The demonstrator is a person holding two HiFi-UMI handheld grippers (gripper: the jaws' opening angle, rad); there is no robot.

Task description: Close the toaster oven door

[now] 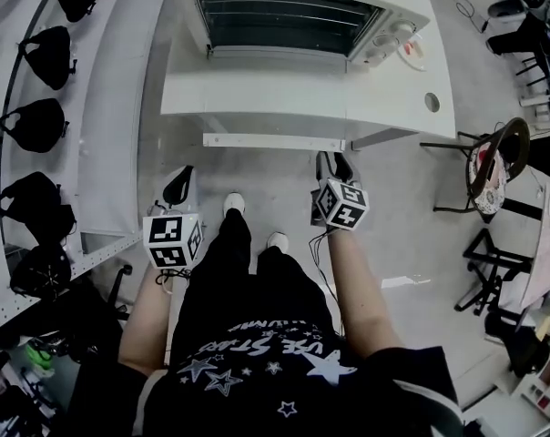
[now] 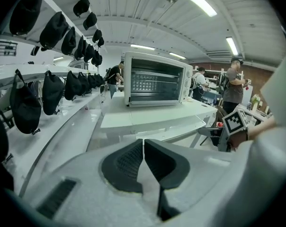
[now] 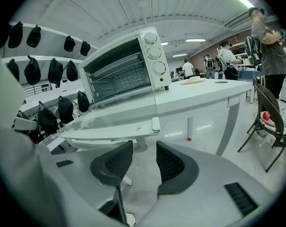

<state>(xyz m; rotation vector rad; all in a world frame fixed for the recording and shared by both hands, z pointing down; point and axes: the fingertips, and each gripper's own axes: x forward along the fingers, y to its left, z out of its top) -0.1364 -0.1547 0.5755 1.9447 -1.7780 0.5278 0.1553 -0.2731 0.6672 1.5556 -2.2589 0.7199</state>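
Note:
The white toaster oven [image 1: 293,16] stands on a white table [image 1: 393,98], and its glass door [image 3: 119,115] hangs down flat toward me. The door's white handle bar [image 1: 275,141] juts past the table's front edge. My right gripper [image 1: 334,160] sits just under the handle's right end; in the right gripper view its jaws [image 3: 144,157] stand apart with nothing between them, and the handle [image 3: 110,132] lies a little beyond them. My left gripper [image 1: 178,188] hangs lower at the left, away from the door. Its pads [image 2: 143,148] touch each other and hold nothing.
Black caps [image 1: 38,126] hang along a white rack on the left. A dark chair [image 1: 493,167] with a bag stands at the right. A small plate [image 1: 412,53] lies beside the oven. People [image 2: 233,84] stand far back. My legs and shoes [image 1: 234,203] are below the door.

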